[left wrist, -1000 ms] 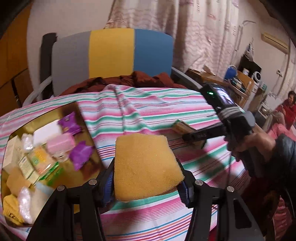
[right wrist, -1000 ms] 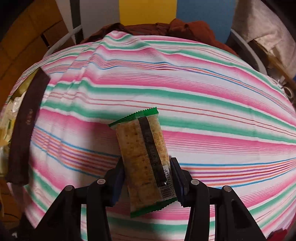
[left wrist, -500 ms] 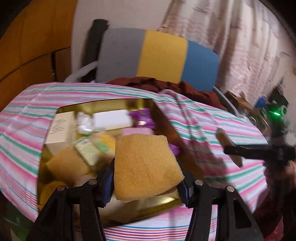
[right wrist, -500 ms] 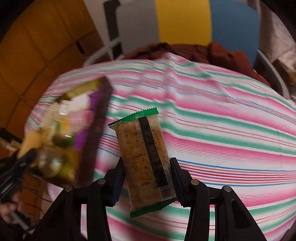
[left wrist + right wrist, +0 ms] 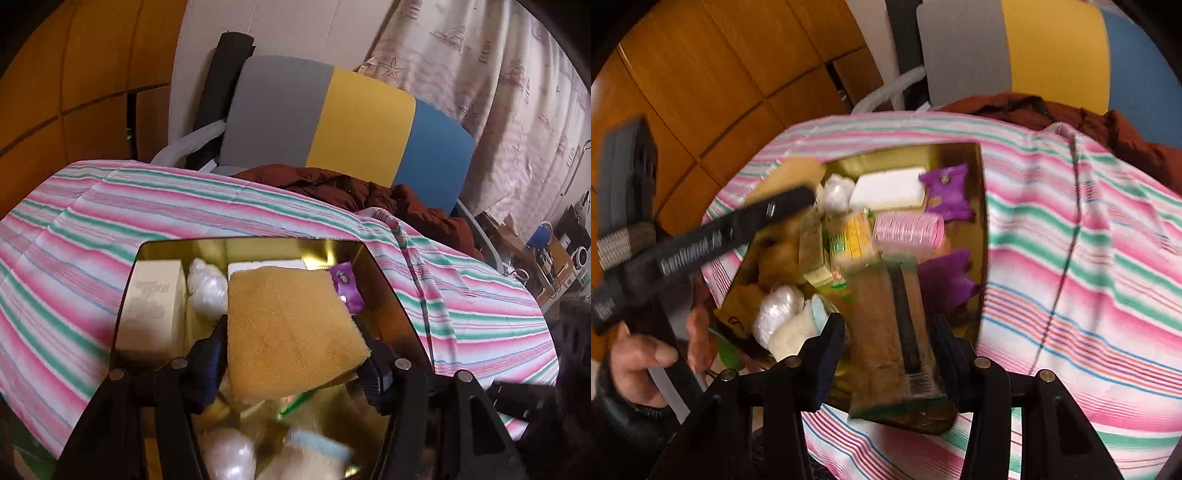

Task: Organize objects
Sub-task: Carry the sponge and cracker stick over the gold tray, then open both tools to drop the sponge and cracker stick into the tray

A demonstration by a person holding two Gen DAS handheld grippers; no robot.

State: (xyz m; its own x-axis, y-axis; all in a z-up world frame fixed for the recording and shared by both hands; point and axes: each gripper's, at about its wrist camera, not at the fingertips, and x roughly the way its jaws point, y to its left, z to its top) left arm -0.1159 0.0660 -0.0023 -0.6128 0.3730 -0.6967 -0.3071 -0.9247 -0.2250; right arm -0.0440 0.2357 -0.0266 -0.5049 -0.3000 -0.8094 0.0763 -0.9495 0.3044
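**Holding a sponge and a cracker pack over the gold box**

Hovering above a gold box (image 5: 384,280) that sits on a pink, green and white striped cloth (image 5: 92,229), the left gripper (image 5: 291,354) clamps a yellow-orange sponge (image 5: 288,325) between its two fingers. The sponge lies flat and covers much of the box's middle in the left wrist view. Below and around it the box holds a cream carton (image 5: 155,302) along the left wall, a clear-wrapped white bundle (image 5: 207,291) beside that, and a purple packet (image 5: 347,288) peeking out at the sponge's far right corner.

The right gripper (image 5: 886,339) is closed on a cracker pack (image 5: 894,332) with a dark stripe and green end seals, held lengthwise over the near right part of the same box. The pack is motion-blurred. From this view the box also shows a white bar (image 5: 886,188), a pink ribbed pack (image 5: 908,230), a yellow and green packet (image 5: 853,240) and a second purple packet (image 5: 945,277) near the right wall.

At the left of the right wrist view a person's hand (image 5: 653,354) grips the handle of the other gripper, whose black finger reaches over the box's far left corner.

Behind the cloth stands a chair back (image 5: 351,125) in grey, yellow and blue, with a dark red garment (image 5: 351,192) heaped in front of it.
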